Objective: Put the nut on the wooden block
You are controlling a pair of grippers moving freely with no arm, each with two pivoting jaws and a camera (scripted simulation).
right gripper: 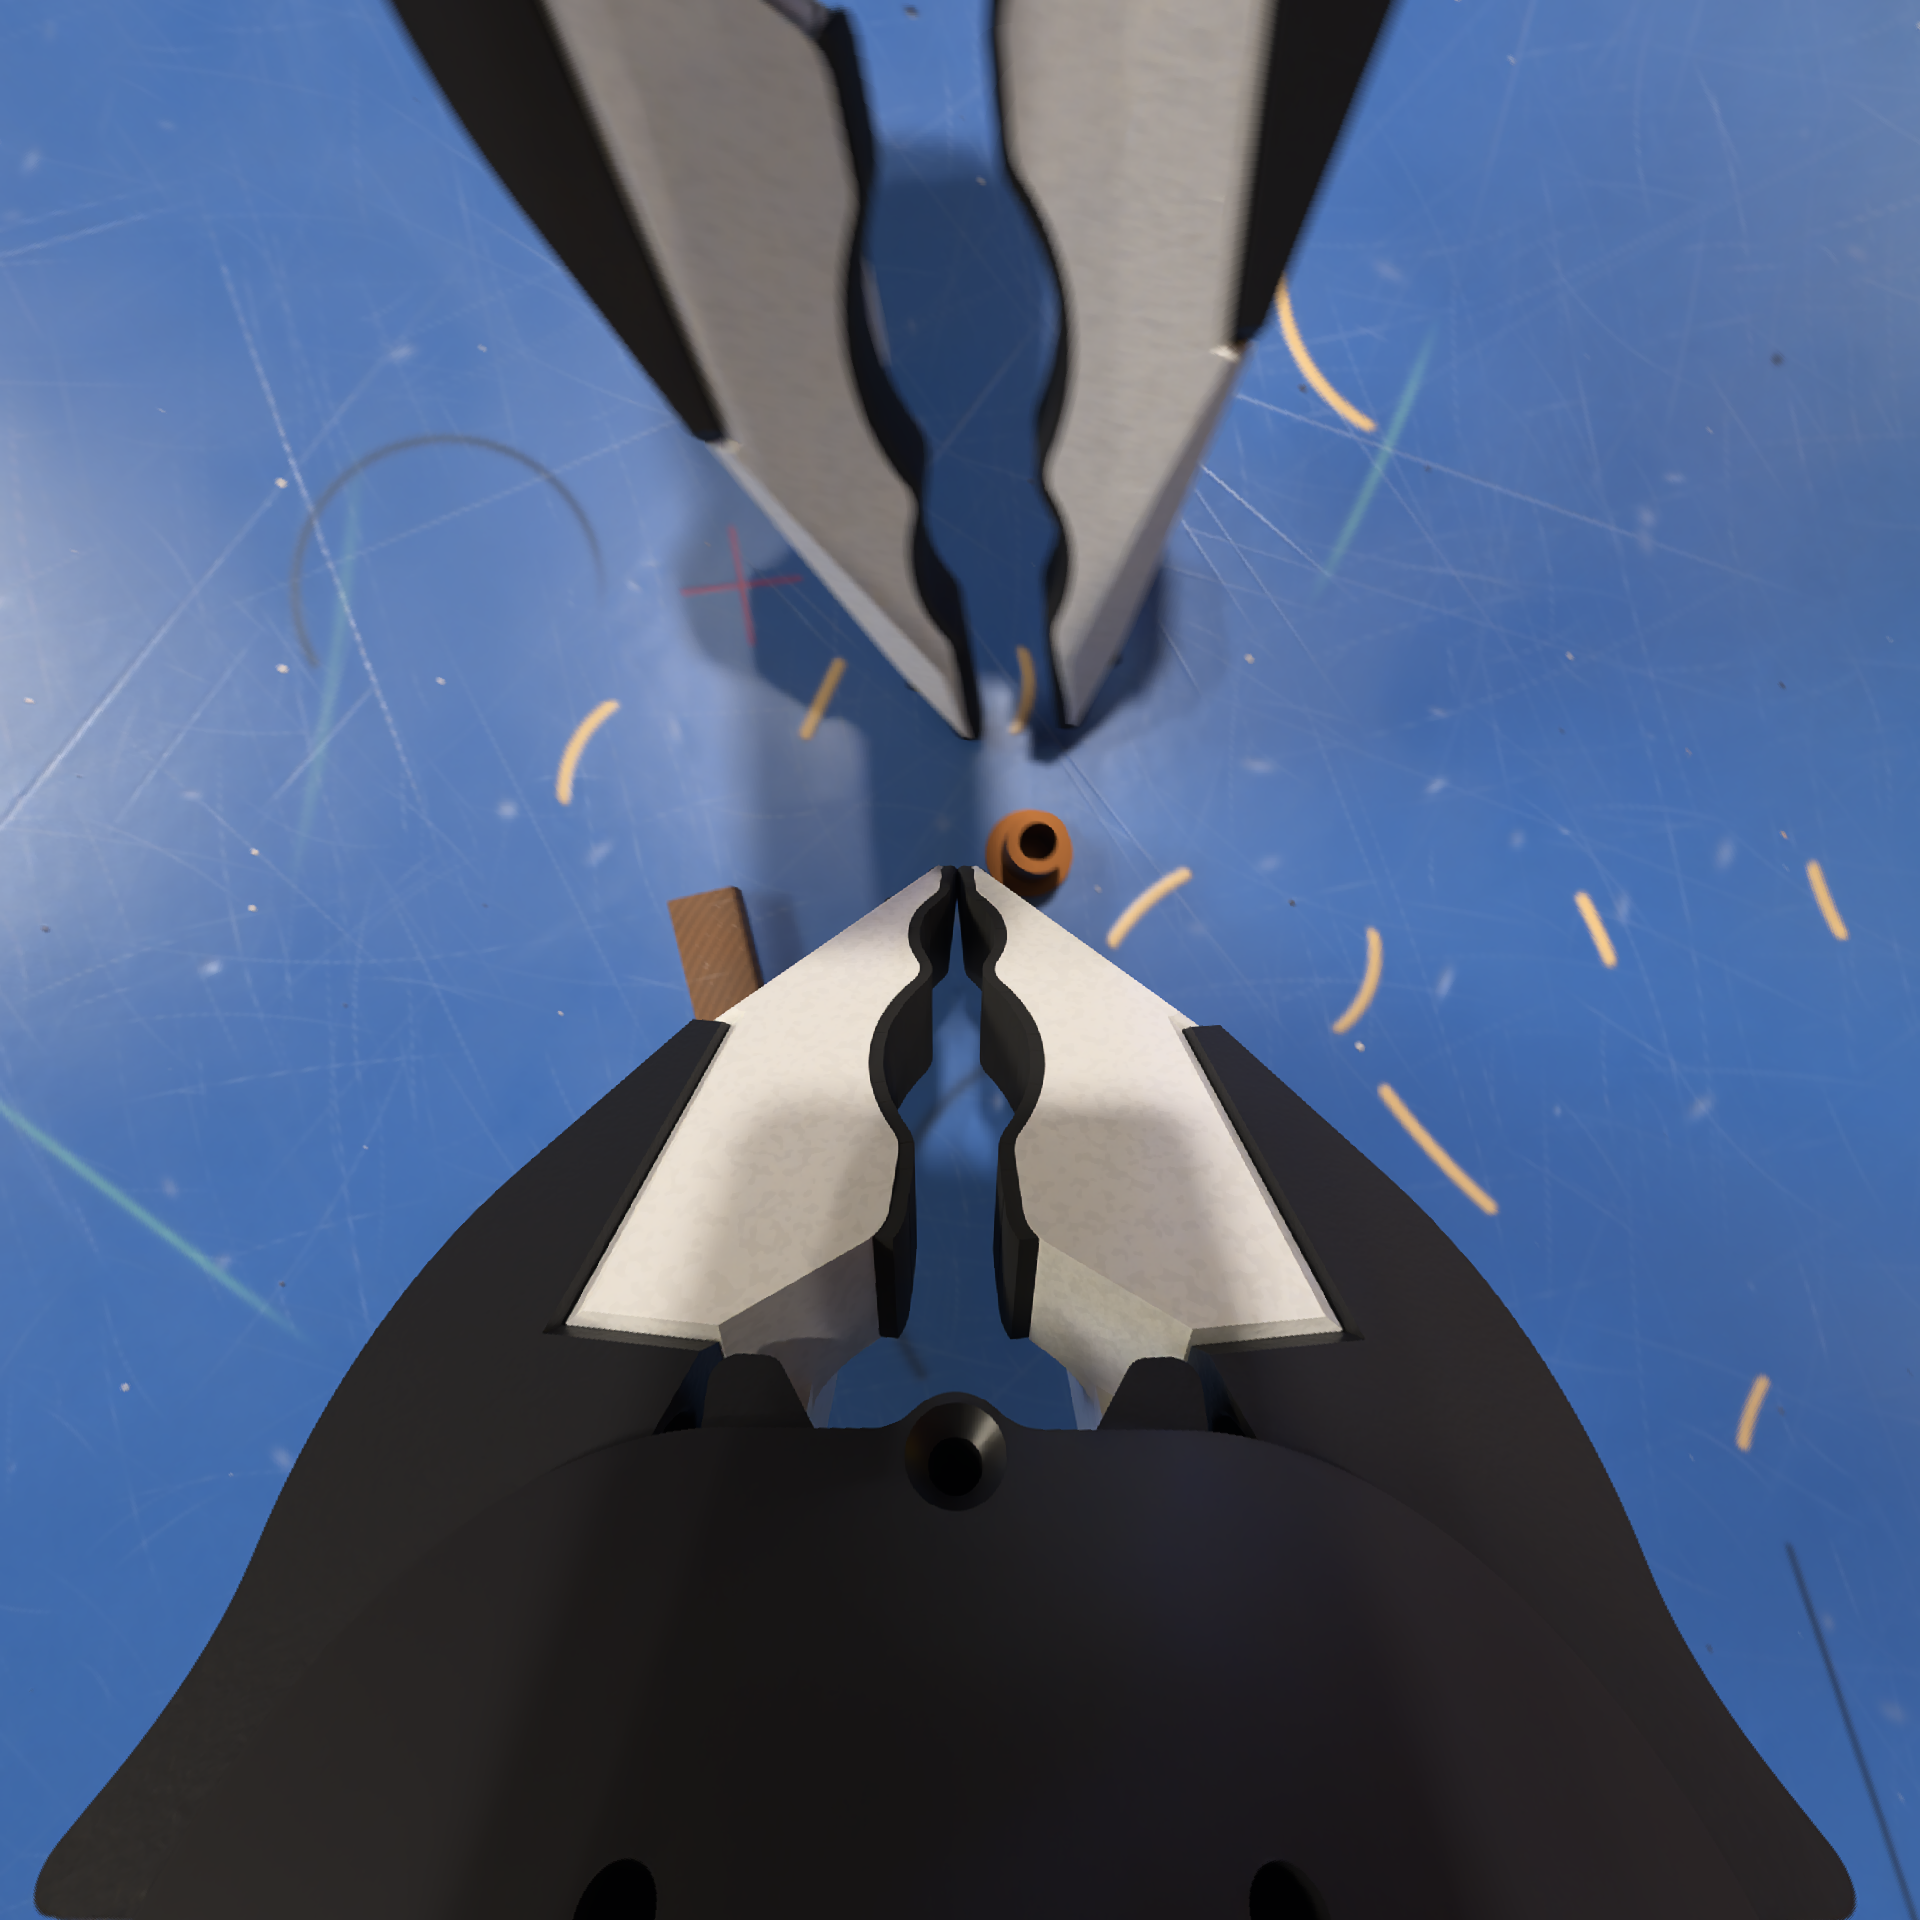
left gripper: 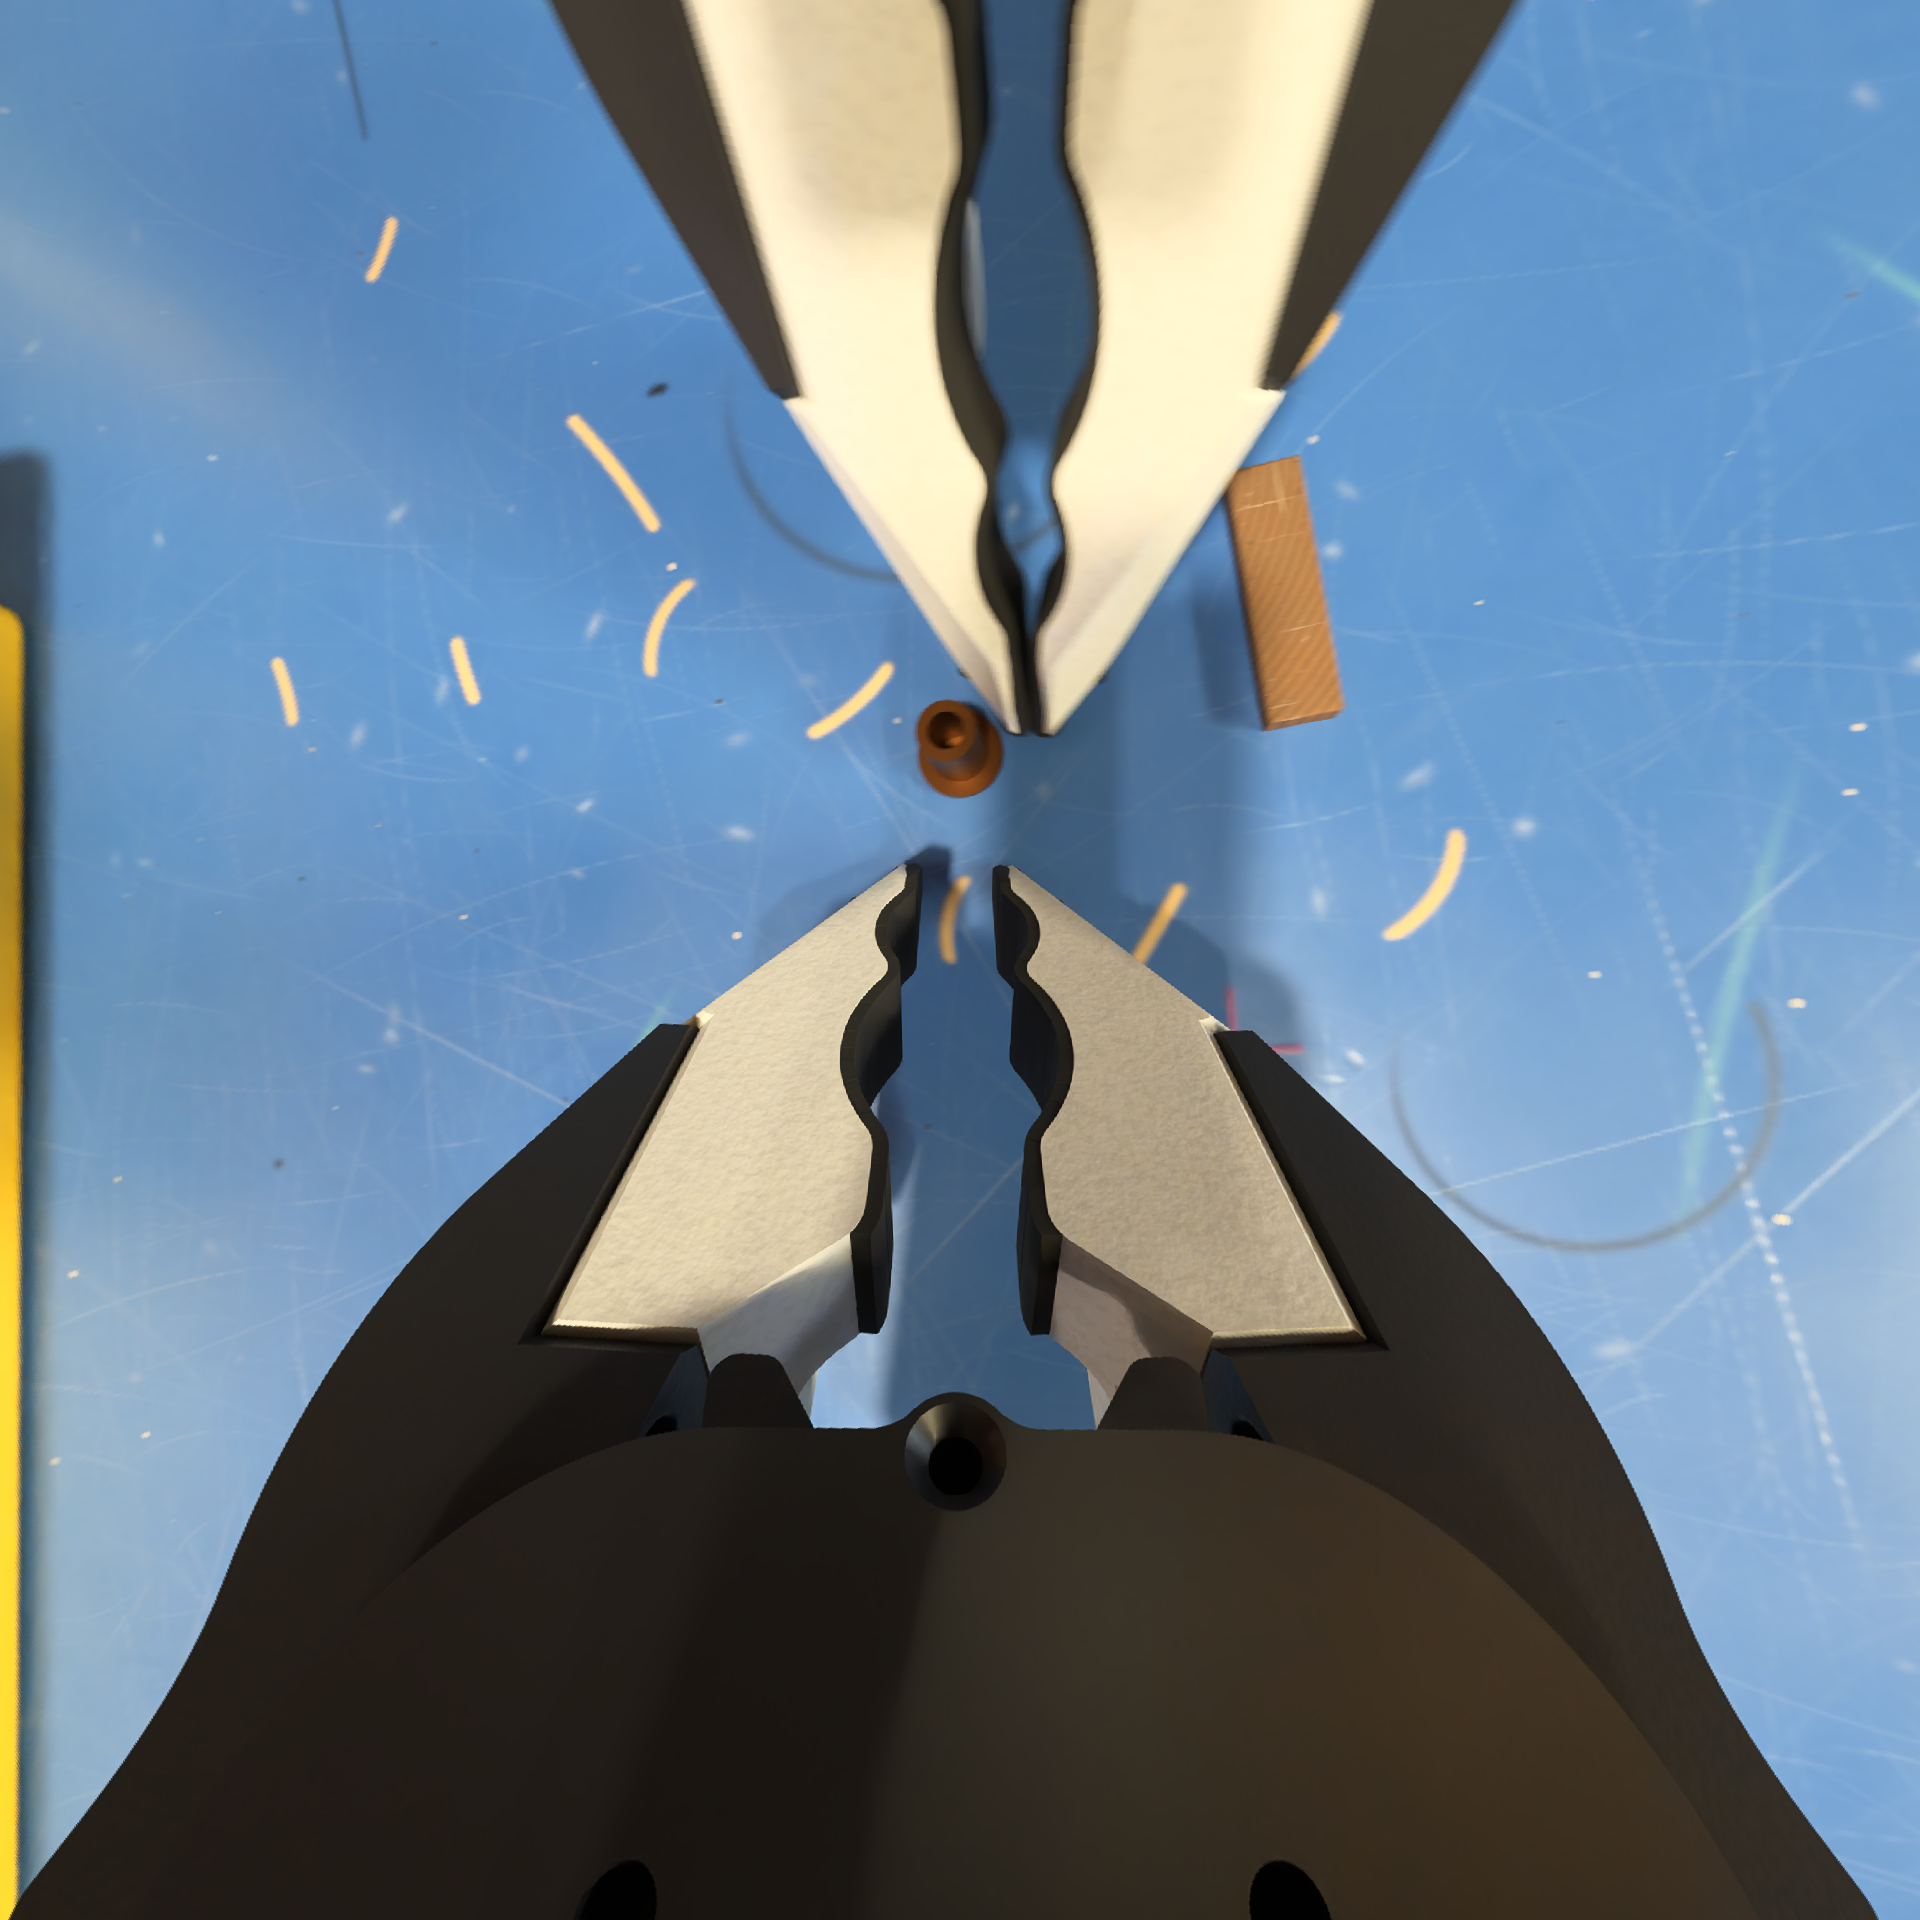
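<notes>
A small copper-brown nut (left gripper: 958, 751) with a flange stands on the blue mat, hole upward; it also shows in the right wrist view (right gripper: 1029, 852). A wooden block (left gripper: 1284, 594) lies flat to its right, partly hidden behind my right gripper in the right wrist view (right gripper: 712, 948). My left gripper (left gripper: 956, 878) is open and empty, a short way before the nut. My right gripper (right gripper: 957, 875) is shut and empty, its tips just beside the nut. It shows from the far side in the left wrist view (left gripper: 1029, 722), and the left gripper shows from the far side in the right wrist view (right gripper: 1023, 727).
The blue mat (left gripper: 312, 987) is scratched and strewn with several thin tan shavings (left gripper: 613, 473). A yellow strip (left gripper: 8, 1143) runs along the left edge. A faint red cross (right gripper: 740, 584) is marked on the mat.
</notes>
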